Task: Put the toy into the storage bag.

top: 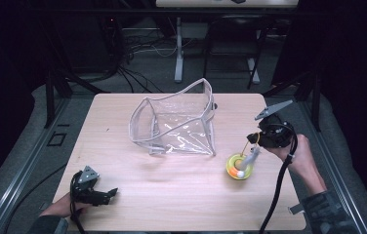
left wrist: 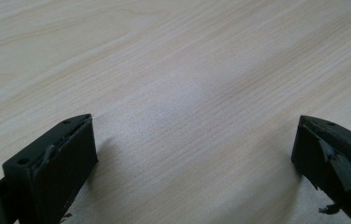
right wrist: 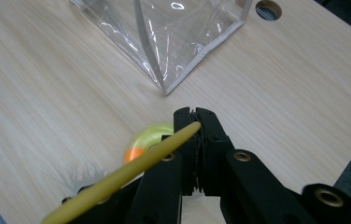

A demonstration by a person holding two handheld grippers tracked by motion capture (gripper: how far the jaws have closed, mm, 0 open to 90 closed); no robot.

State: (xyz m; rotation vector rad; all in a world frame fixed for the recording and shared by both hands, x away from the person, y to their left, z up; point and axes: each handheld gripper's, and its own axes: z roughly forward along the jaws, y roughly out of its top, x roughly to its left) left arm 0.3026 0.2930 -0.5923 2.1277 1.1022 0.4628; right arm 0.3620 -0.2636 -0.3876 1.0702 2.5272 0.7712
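A clear plastic pouch [top: 174,124] stands open in the middle of the wooden table [top: 123,122]; its corner [right wrist: 166,86] lies just ahead of my right gripper. The right gripper [top: 254,140] [right wrist: 194,112] hovers at the table's right, shut on the tip of a thin yellow stick [right wrist: 141,163] that slants back toward the camera. Below it on the table lies a yellow-green ring with an orange patch [top: 239,166] [right wrist: 148,137], a pale stick leaning out of it. My left gripper [top: 111,192] [left wrist: 194,149] rests low at the front left, open, with bare wood between its jaws.
A round cable hole [right wrist: 268,9] sits in the table behind the pouch. Dark floor, cables and table legs [top: 178,53] lie beyond the far edge. A metal rail [top: 20,161] runs along the left side.
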